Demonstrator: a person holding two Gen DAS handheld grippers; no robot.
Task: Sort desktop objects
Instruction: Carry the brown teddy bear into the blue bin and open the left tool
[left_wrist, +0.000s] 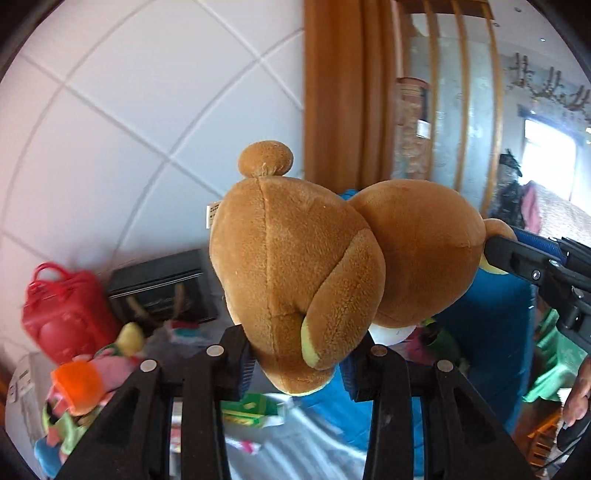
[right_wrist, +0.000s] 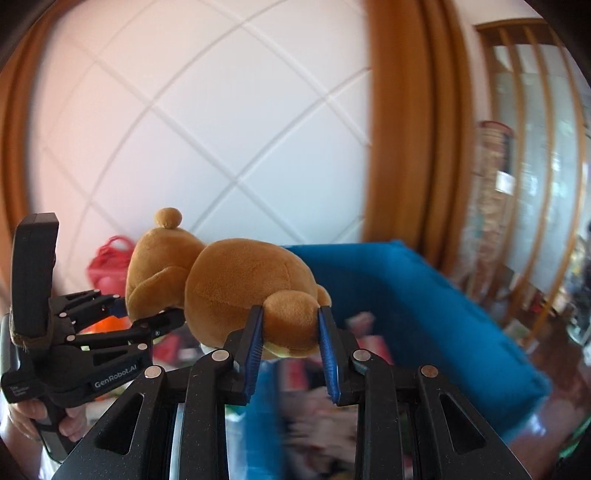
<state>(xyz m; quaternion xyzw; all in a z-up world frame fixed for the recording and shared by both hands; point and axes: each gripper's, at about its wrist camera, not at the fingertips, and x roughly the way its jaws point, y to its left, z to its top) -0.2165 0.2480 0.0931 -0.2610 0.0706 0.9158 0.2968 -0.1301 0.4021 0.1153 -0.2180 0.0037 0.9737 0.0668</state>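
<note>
Right wrist view: soft, light brown plush bear (right_wrist: 236, 280) is clamped by right gripper (right_wrist: 290, 325) at an ear and left gripper (right_wrist: 147, 314) at a foot, best held by limbs.

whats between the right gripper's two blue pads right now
In the right wrist view, a paw of the brown plush bear sits between the right gripper pads, pinched from both sides, with no gap visible.

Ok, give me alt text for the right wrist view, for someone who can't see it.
A brown plush bear hangs in the air between two grippers: the right gripper is clamped on one of its limbs, and the left gripper pinches its other end. A blue fabric bin lies behind it, beneath a white tiled wall.
</note>
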